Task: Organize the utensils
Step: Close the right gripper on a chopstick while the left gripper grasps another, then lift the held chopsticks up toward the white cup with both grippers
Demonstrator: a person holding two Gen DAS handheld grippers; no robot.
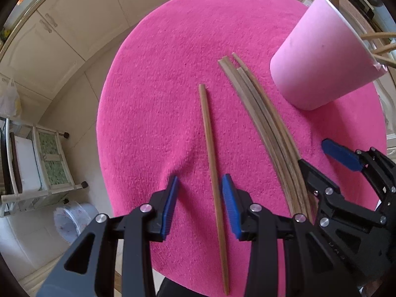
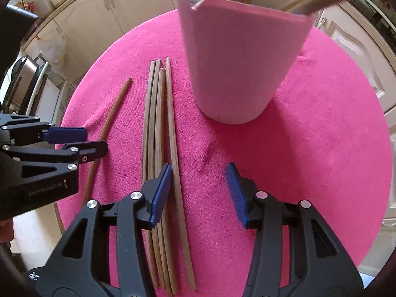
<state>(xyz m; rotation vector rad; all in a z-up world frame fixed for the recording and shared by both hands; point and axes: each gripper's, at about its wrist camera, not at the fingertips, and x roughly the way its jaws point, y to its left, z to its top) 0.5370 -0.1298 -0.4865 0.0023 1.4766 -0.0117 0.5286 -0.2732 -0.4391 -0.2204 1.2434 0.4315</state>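
The pink-covered bench [image 1: 153, 99] is carrying a pink cup [image 2: 242, 59], four bundled chopsticks [image 2: 158, 123] and a single chopstick [image 1: 210, 153]. The left gripper [image 1: 200, 208] is straddling the single one, jaws spread; the right gripper [image 2: 200, 193] is hovering beside the bundle, jaws spread.

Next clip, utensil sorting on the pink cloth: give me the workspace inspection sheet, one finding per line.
Surface: round table under a pink cloth, slightly wrinkled.
Job's things: single chopstick lying apart; bundle of chopsticks lying side by side; pink cup upright, already holding several sticks.
Clutter: nothing seen.
Grippers: left gripper open, fingers straddling the single chopstick; right gripper open over the cloth beside the bundle.
Cables: nothing seen.
Surroundings: cream kitchen cabinets, white rack, plastic tub on the floor.
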